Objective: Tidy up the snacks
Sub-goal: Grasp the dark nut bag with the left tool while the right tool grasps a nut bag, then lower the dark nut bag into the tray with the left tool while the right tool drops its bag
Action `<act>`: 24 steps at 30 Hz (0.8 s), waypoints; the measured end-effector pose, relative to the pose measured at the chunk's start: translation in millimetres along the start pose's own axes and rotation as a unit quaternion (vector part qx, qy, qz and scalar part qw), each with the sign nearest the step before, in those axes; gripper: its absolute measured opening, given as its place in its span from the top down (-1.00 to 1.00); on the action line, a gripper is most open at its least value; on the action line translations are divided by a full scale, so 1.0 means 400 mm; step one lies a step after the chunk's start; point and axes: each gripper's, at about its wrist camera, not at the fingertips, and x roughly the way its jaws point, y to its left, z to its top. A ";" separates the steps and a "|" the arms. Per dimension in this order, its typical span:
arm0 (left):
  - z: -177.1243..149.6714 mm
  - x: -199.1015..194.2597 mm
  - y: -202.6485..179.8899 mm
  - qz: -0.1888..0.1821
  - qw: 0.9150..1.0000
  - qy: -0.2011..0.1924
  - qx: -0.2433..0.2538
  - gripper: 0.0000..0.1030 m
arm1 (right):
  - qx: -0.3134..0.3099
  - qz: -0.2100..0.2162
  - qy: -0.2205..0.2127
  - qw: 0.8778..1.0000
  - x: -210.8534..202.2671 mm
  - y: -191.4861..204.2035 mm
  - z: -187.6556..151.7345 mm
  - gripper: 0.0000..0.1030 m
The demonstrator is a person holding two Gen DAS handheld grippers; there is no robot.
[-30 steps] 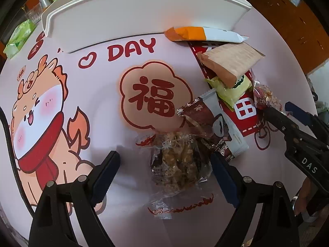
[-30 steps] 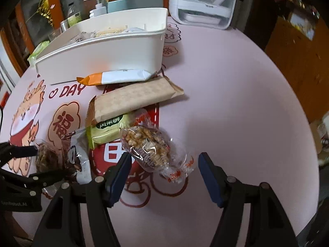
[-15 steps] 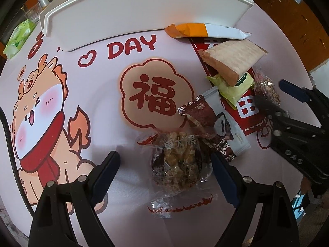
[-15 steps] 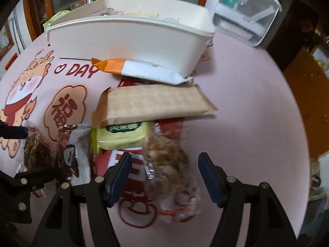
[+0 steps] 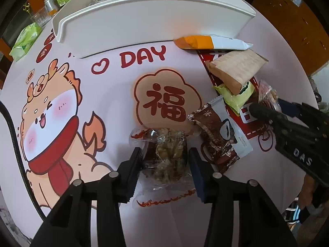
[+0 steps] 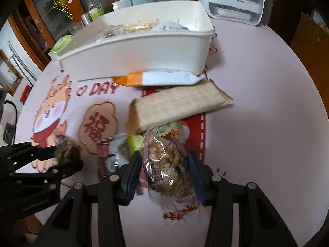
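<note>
Both sets of jaws just went from wide open to closing, the left gripper (image 5: 164, 156) on a clear-wrapped nut cake (image 5: 167, 154) down on the bench (image 5: 115, 94), the right gripper (image 6: 164, 160) on its twin (image 6: 168, 164), so next stop looks like the white bin (image 6: 144, 47) behind.

Right gripper (image 6: 164, 170) jaws closing on clear-wrapped nut brittle (image 6: 168, 164); white bin (image 6: 139, 51) at 12 o'clock
</note>
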 end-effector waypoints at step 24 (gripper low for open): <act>0.156 -0.339 0.151 0.016 0.986 -0.159 -0.040 0.15 | -0.032 0.028 -0.110 0.993 -0.225 0.086 0.229 0.11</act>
